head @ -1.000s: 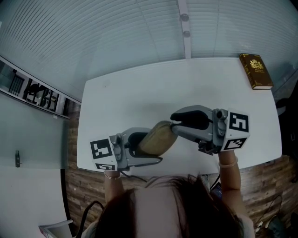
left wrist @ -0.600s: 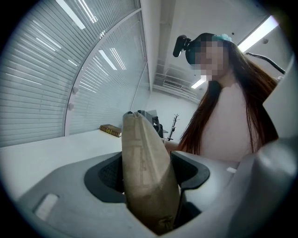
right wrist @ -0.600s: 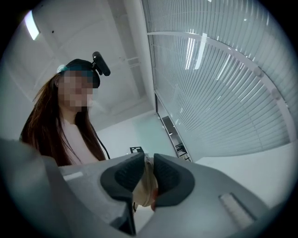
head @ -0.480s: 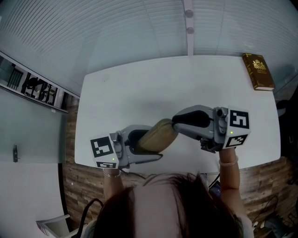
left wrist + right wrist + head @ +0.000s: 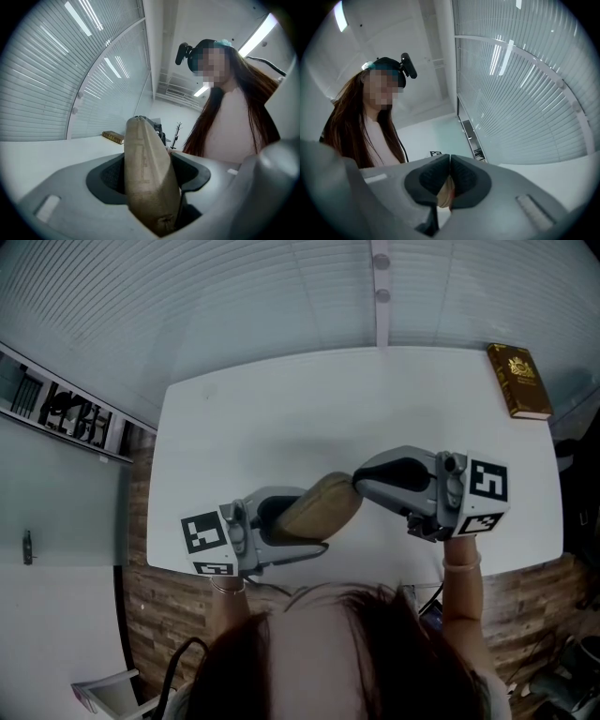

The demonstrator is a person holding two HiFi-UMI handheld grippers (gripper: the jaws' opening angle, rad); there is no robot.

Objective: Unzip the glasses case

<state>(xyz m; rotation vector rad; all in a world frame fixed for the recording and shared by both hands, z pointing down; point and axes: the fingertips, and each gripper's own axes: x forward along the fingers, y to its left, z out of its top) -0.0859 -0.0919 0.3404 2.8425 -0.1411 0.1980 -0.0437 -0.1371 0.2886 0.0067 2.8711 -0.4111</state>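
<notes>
Closest to you, your left gripper [image 5: 298,524] has the glasses case [image 5: 323,507] by its near end. Its jaws stand wide, one pad on each broad side of the tan body, and they have just closed a little tighter on it. In the left gripper view the case rises between the pads with its narrow seamed edge towards the camera, and that edge looks closed as far up as you can see.

The case is off the table [image 5: 281,409], slanting up and away from your left gripper towards your right.

At its far end your right gripper [image 5: 361,484] meets it tip to tip. Its jaws are almost together, with only a small scrap of tan and a touch of red [image 5: 444,197] pinched between the pads. I take that for the zip pull, though the right gripper view shows too little of it to be sure.

So you seem to be at the start of the real work: both grips are set, and no gap shows in the case in any view. What is left is the whole run of the zip — brace with the left and draw the pull along the seam with the right.

Beyond your grippers the white table carries only a brown book [image 5: 517,381] at its far right corner, and past that hang pale blinds [image 5: 234,296].
</notes>
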